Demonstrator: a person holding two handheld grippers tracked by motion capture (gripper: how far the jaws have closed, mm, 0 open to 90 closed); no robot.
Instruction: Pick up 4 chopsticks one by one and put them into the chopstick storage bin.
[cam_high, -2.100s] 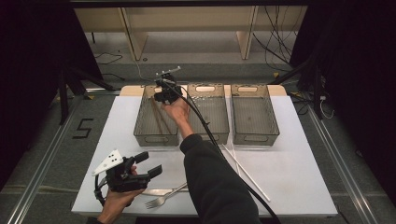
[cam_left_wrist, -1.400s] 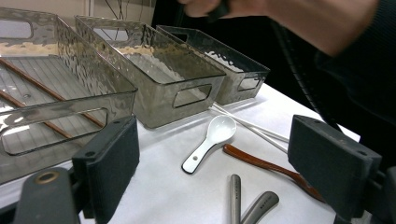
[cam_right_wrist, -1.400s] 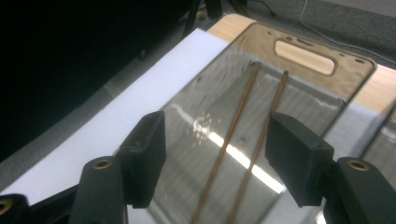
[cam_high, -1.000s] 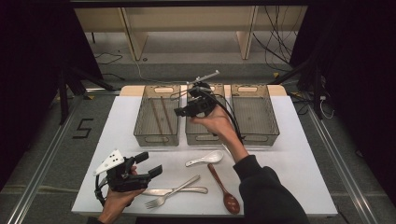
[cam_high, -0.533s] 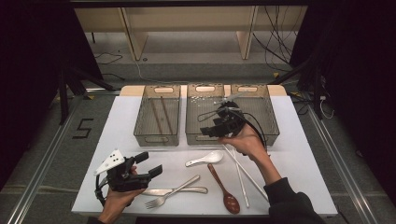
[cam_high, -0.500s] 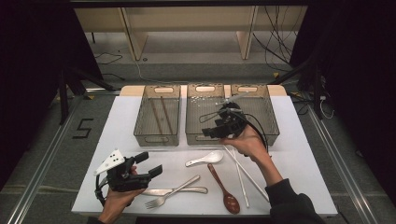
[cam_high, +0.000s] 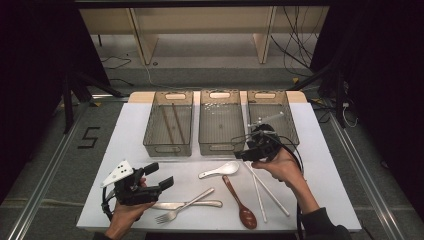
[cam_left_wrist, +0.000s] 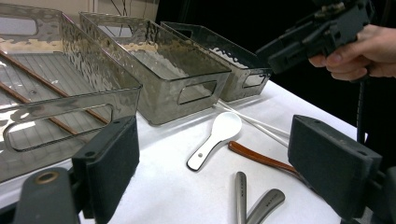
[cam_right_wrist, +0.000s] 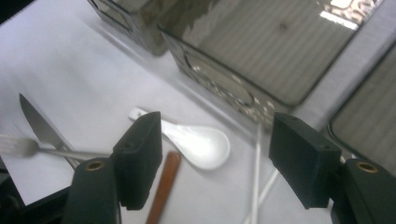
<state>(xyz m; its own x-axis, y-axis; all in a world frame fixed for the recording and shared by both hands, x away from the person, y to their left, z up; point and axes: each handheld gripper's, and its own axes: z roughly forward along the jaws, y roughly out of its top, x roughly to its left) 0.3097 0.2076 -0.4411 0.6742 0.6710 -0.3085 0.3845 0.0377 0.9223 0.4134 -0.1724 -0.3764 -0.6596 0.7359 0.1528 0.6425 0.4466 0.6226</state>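
Observation:
My right gripper (cam_high: 246, 154) hovers low in front of the middle bin (cam_high: 220, 145) and the right bin (cam_high: 290, 125). It is open and its jaws have just been closing slightly, with nothing between them. In the right gripper view the white spoon (cam_right_wrist: 198, 142) lies below the jaws, beside the brown spoon's handle (cam_right_wrist: 164, 185) and white chopsticks (cam_right_wrist: 256, 179). My left gripper (cam_high: 161, 176) is open and empty at the front left, above the knife (cam_high: 192, 204) and fork (cam_high: 175, 212). The left bin (cam_high: 152, 135) holds brown chopsticks (cam_high: 172, 122).
On the white table (cam_high: 130, 150), the white spoon (cam_high: 220, 170), brown spoon (cam_high: 241, 202) and white chopsticks (cam_high: 265, 189) lie in front of the bins. In the left gripper view the right gripper (cam_left_wrist: 317, 35) hangs at the upper right, above the white spoon (cam_left_wrist: 219, 136).
The right gripper has swung from above the middle bin to the right and down, to just in front of the bins over the white spoon. The left gripper has stayed put.

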